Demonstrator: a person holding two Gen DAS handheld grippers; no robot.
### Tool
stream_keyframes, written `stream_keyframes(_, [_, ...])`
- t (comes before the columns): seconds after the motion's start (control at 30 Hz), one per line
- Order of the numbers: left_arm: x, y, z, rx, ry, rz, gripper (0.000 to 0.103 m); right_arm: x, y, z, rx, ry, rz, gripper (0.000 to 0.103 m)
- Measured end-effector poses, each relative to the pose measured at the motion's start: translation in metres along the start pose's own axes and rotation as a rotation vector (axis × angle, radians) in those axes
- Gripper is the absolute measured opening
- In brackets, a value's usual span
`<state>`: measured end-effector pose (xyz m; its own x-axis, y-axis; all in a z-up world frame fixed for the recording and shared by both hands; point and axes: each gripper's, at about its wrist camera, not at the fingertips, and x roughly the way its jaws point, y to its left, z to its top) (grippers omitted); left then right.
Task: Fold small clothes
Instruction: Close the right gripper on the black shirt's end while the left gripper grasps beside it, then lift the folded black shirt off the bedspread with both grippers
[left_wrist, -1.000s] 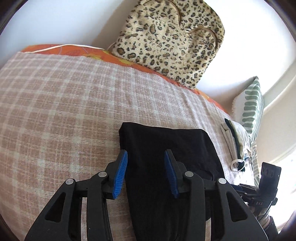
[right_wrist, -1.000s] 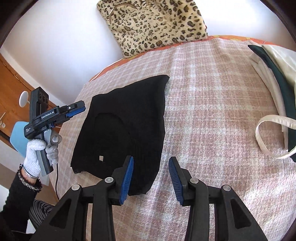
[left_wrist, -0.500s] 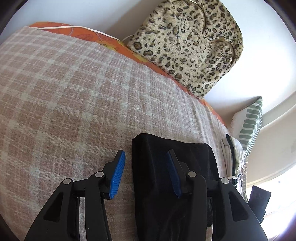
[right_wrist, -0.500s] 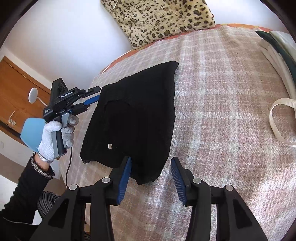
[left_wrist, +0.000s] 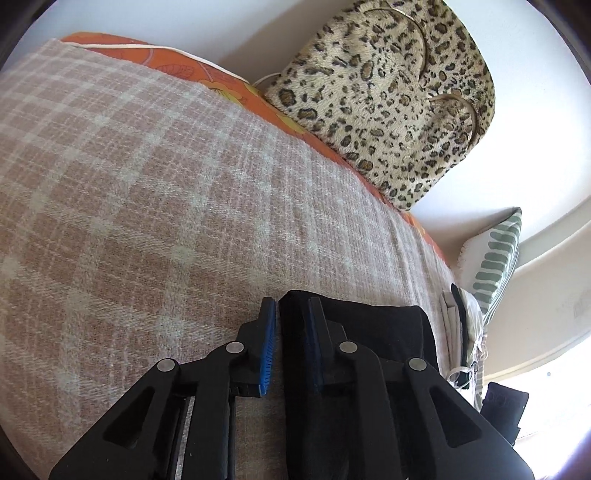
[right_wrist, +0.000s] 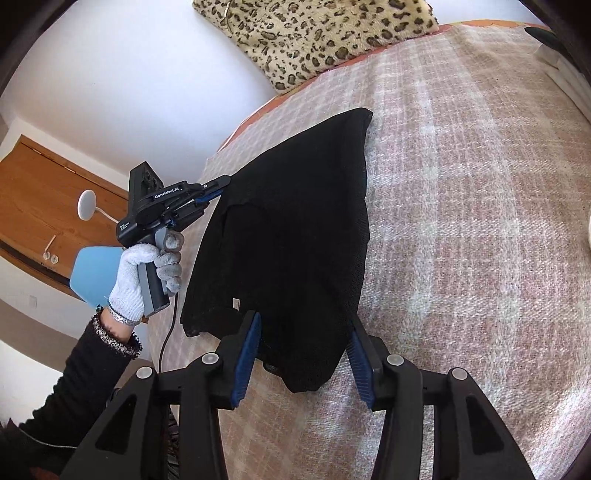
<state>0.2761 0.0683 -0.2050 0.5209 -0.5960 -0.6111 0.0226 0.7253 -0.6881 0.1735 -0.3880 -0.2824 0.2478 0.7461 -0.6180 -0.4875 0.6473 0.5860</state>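
A black garment (right_wrist: 291, 236) lies on the pink plaid blanket (right_wrist: 461, 221), folded lengthwise. In the left wrist view my left gripper (left_wrist: 291, 314) is closed on the far left edge of the garment (left_wrist: 369, 332), the fabric pinched between its blue pads. The right wrist view shows that gripper (right_wrist: 218, 186) at the garment's upper left corner, held by a gloved hand. My right gripper (right_wrist: 303, 328) is open, its fingers on either side of the garment's near corner, not gripping.
A leopard-print bag (left_wrist: 388, 96) leans on the wall behind the bed. A green striped pillow (left_wrist: 495, 266) and folded clothes (left_wrist: 458, 325) lie at the right. A wooden door (right_wrist: 55, 206) and a blue chair (right_wrist: 92, 273) are at left.
My left gripper moved forward to the garment's far left edge and shut on it. My right gripper moved forward so the near corner lies between its open fingers.
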Motion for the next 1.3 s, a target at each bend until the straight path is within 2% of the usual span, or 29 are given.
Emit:
stream_keyframes(0.03, [-0.002, 0.001, -0.001, -0.008, -0.001, -0.008, 0.033, 0.0, -0.001, 0.0, 0.005, -0.002, 0.016, 0.049])
stream_keyframes(0.13, [-0.004, 0.004, -0.002, -0.026, -0.002, -0.024, 0.043, -0.002, -0.008, 0.0, 0.029, -0.005, 0.065, 0.049])
stream_keyframes(0.2, [-0.001, 0.007, -0.003, -0.049, 0.003, -0.048, 0.043, -0.002, -0.011, -0.001, 0.041, -0.011, 0.084, 0.048])
stream_keyframes(0.4, [0.009, -0.002, -0.003, -0.032, 0.007, -0.076, 0.043, 0.001, -0.009, 0.002, 0.049, -0.015, 0.097, 0.048])
stream_keyframes(0.53, [0.011, -0.009, -0.001, -0.003, 0.003, -0.059, 0.043, 0.002, -0.007, 0.002, 0.047, -0.015, 0.1, 0.047])
stream_keyframes(0.67, [0.013, -0.011, -0.004, 0.034, -0.008, -0.067, 0.04, 0.001, -0.006, 0.003, 0.045, -0.003, 0.099, 0.048])
stream_keyframes(0.87, [0.019, -0.011, -0.004, 0.026, 0.003, -0.066, 0.025, 0.004, 0.0, 0.002, 0.039, -0.017, 0.097, 0.046])
stream_keyframes(0.93, [0.022, -0.015, -0.006, 0.05, 0.011, -0.036, 0.011, 0.006, 0.002, 0.001, 0.042, -0.025, 0.091, 0.042])
stream_keyframes(1.03, [0.024, -0.023, -0.008, 0.111, 0.003, 0.024, 0.007, 0.008, 0.005, 0.001, 0.056, -0.032, 0.071, 0.032])
stream_keyframes(1.1, [0.022, -0.028, -0.01, 0.14, -0.009, 0.049, 0.006, 0.011, 0.008, 0.003, 0.052, -0.029, 0.032, 0.014])
stream_keyframes(1.17, [0.019, -0.033, -0.011, 0.17, -0.027, 0.079, 0.006, 0.013, 0.013, 0.004, 0.045, -0.026, -0.01, 0.009])
stream_keyframes(1.3, [0.011, -0.052, -0.014, 0.268, -0.068, 0.123, 0.005, 0.012, 0.03, 0.008, -0.011, -0.03, -0.091, 0.006])
